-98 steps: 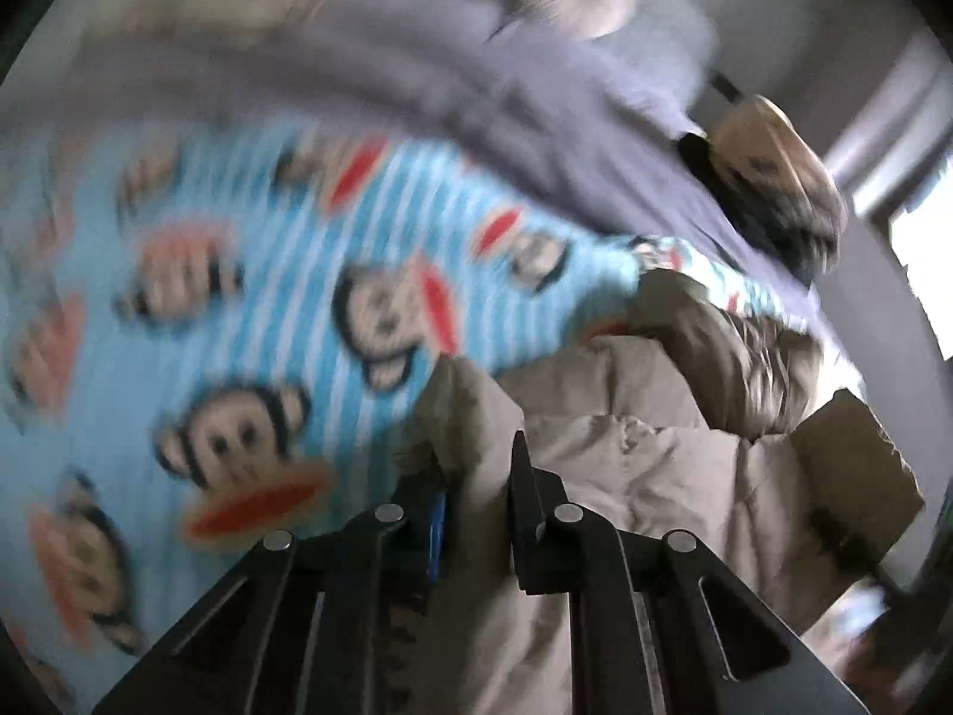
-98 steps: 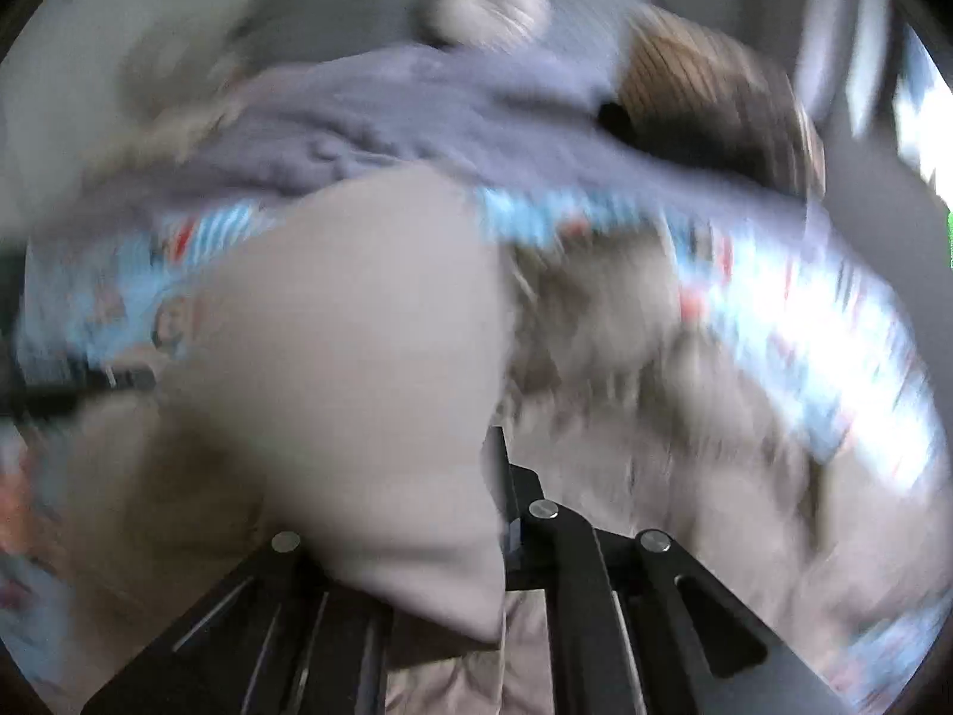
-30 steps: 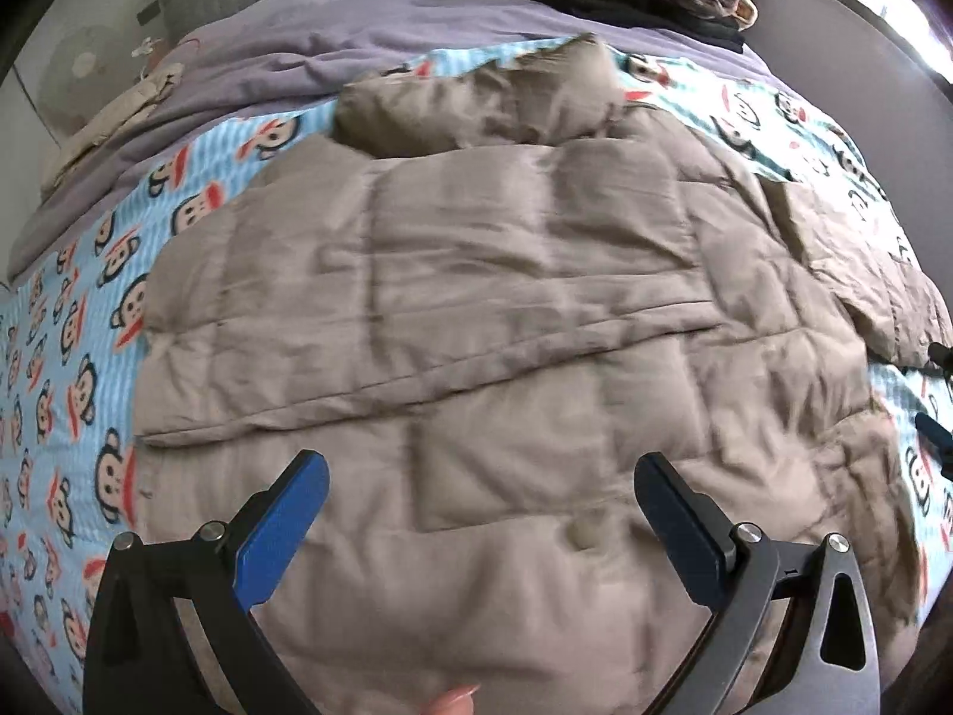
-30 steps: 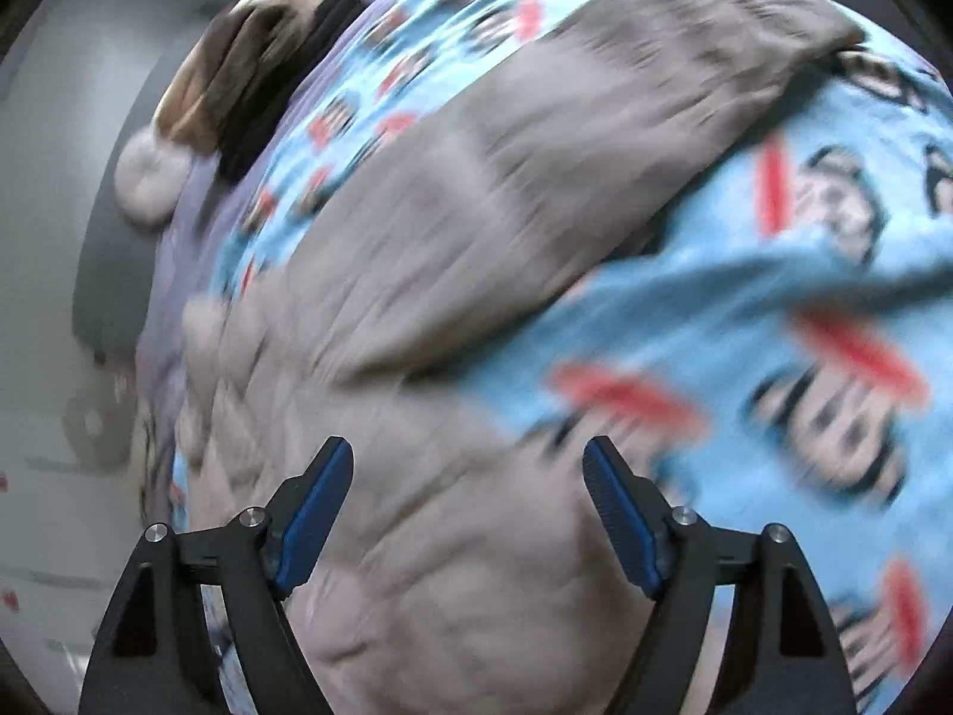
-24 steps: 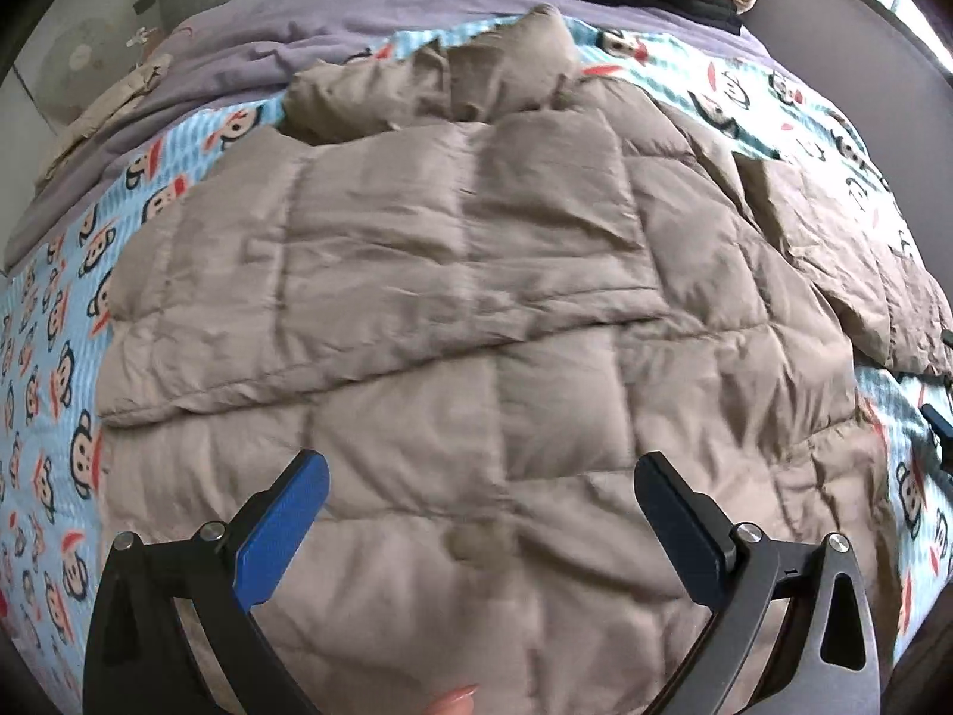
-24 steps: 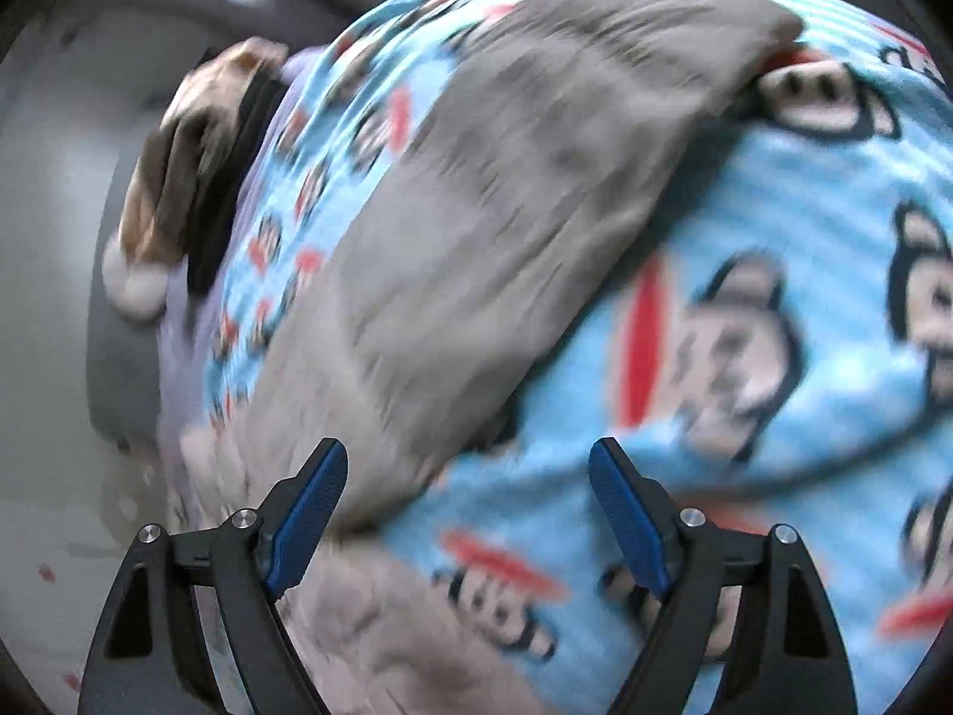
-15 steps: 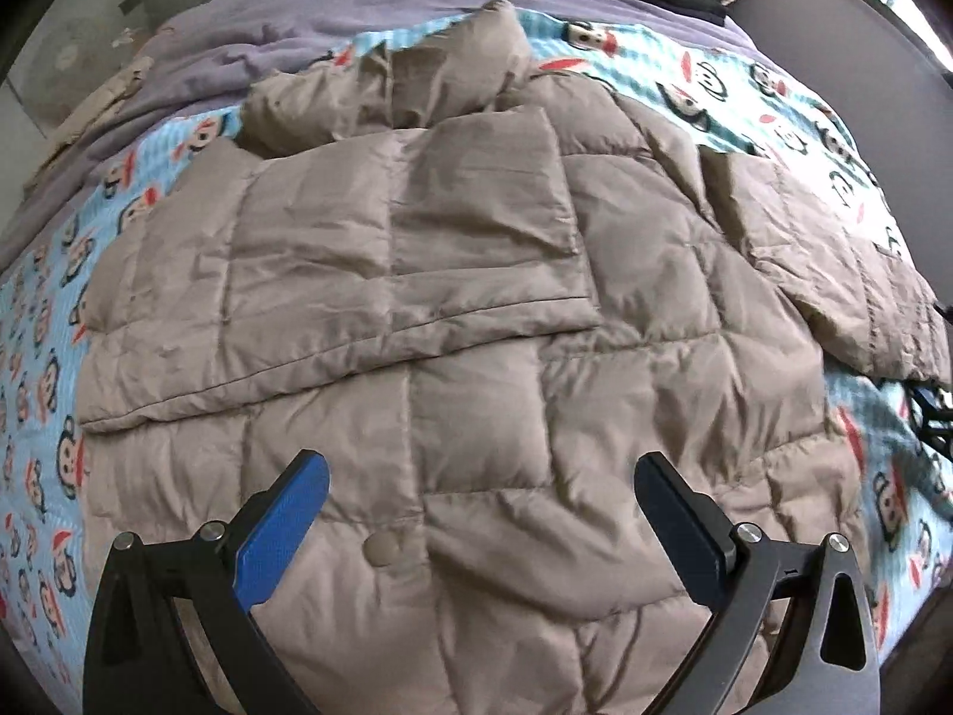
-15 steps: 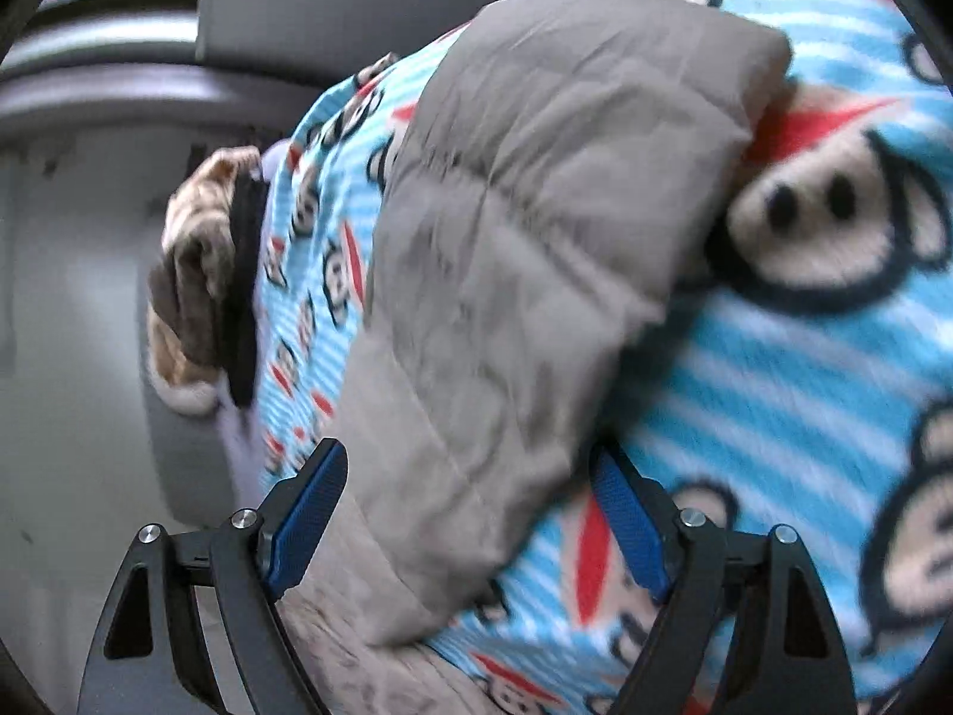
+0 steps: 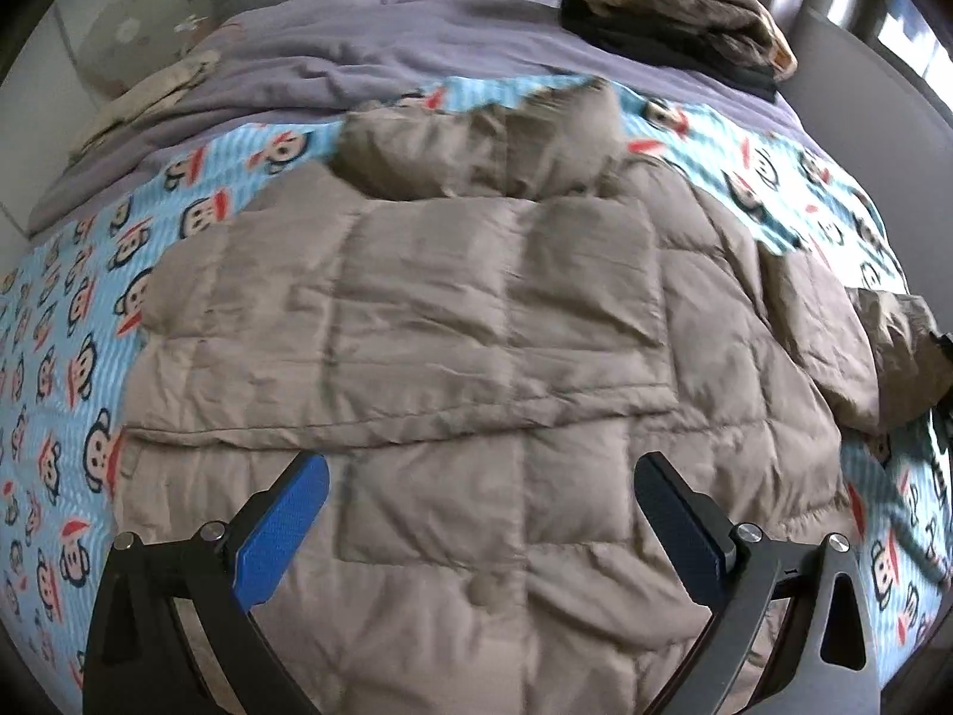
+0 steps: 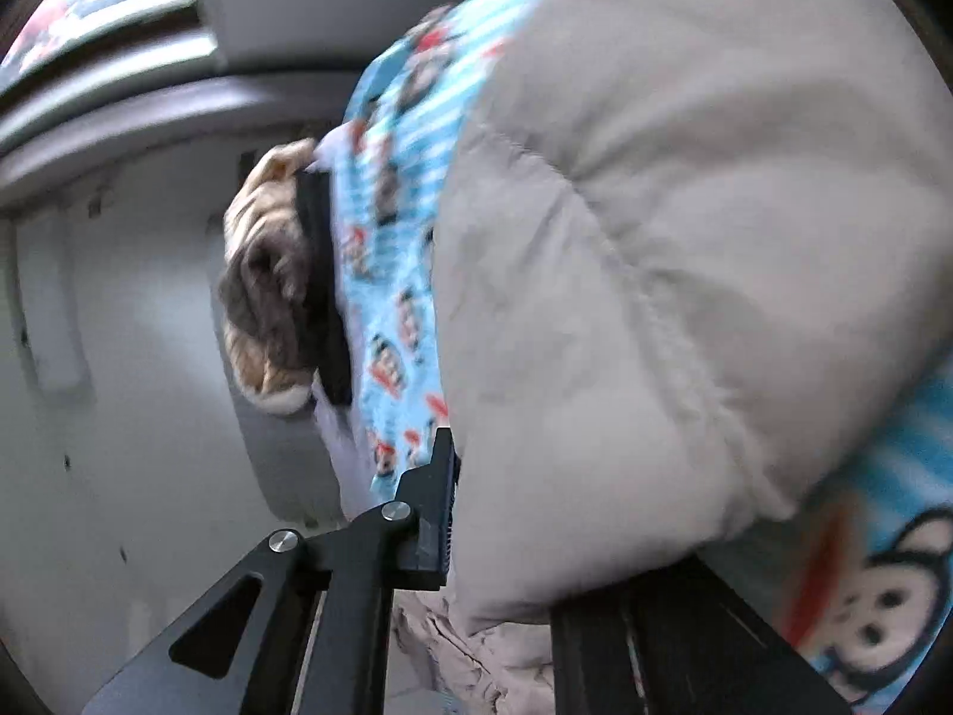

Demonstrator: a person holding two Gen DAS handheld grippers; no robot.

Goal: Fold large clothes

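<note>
A beige quilted puffer jacket (image 9: 494, 310) lies spread flat on the bed, its hood (image 9: 476, 149) at the far end. My left gripper (image 9: 482, 512) hangs open above the jacket's near part, with nothing between its blue pads. The jacket's right sleeve (image 9: 881, 351) lies out to the right. In the right wrist view that sleeve (image 10: 655, 250) fills the frame. My right gripper (image 10: 506, 566) is closing on the sleeve's end, which is pinched between the jaws. One finger (image 10: 438, 512) shows; the other is hidden under the fabric.
The jacket rests on a light-blue cartoon-monkey blanket (image 9: 71, 310) over a purple duvet (image 9: 417, 47). A pile of folded clothes (image 9: 685, 18) sits at the far right of the bed, and the same clothes pile (image 10: 268, 298) shows in the right wrist view. A grey wall (image 9: 881, 89) runs along the right side.
My right gripper moved up to the sleeve's end and went from wide open to closed on it. The left gripper drifted over the jacket and stayed open.
</note>
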